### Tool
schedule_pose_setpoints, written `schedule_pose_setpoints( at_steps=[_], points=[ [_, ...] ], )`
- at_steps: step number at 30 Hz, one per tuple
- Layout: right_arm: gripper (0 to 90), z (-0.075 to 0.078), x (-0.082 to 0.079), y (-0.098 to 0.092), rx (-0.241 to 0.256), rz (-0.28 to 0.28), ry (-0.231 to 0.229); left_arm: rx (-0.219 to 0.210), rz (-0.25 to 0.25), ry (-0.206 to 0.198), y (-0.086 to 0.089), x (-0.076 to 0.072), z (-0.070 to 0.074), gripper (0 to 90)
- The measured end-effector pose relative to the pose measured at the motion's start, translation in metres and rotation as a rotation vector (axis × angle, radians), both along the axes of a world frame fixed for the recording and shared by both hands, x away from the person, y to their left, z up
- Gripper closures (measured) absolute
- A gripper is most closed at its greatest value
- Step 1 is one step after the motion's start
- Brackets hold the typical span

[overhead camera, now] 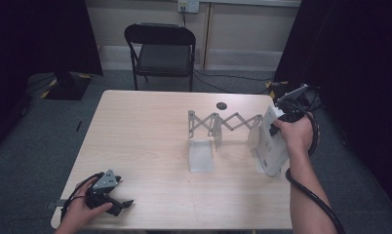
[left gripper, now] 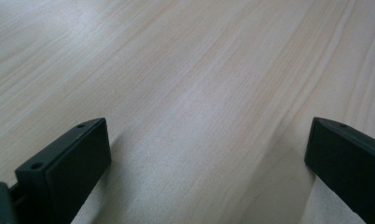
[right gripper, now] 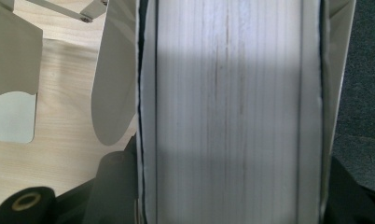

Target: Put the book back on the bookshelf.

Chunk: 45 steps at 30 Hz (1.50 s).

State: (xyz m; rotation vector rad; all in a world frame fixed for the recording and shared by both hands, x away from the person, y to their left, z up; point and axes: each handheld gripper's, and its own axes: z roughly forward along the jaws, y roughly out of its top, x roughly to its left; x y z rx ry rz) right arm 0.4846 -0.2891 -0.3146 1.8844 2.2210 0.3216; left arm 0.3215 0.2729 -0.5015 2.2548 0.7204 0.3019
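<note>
Right gripper [overhead camera: 281,122] is clamped on a white book [overhead camera: 271,144], jaws pressing both covers, as the right gripper view confirms with the page edges [right gripper: 227,112] between them. Book stands upright at the table's [overhead camera: 145,146] right edge, just beside the right end plate of a grey expanding rack [overhead camera: 223,124]. Rack's scissor links run leftward across the table; one upright divider [right gripper: 113,74] sits close against the book's left cover, another plate [right gripper: 13,70] farther left. Dark round spot [overhead camera: 222,105] lies on the table behind the rack. Left gripper [overhead camera: 117,201] rests near the front left corner, jaws spread wide over bare wood, holding nothing, well apart from the rack. Black folding chair [overhead camera: 162,51] stands beyond the far edge.
</note>
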Motion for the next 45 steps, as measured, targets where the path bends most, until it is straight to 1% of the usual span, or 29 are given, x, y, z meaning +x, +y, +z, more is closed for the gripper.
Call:
schedule_pose_setpoints(
  at_steps=[18,24,32,37,45],
  points=[
    [46.7,-0.0013,-0.0009,0.0009,0.005,0.011,-0.012,0.0,0.0,0.0,0.0,0.0,0.0,0.0],
    [45.0,-0.0015,-0.0008,0.002,-0.003,0.011,-0.012,0.001,0.0,0.0,0.0001,0.0,0.0001,0.0],
    [39.7,-0.0026,-0.0005,0.0021,-0.014,0.018,-0.022,0.001,-0.001,0.0,0.0001,0.0,0.0,0.0],
    [36.8,-0.0013,-0.0009,0.0003,0.002,0.011,-0.034,0.0,0.0,0.0,0.0,0.0,0.0,0.0],
    [31.9,0.0004,-0.0037,-0.0022,0.01,0.01,-0.049,0.0,0.0,0.0,0.0,0.0,0.0,0.0]
  ],
)
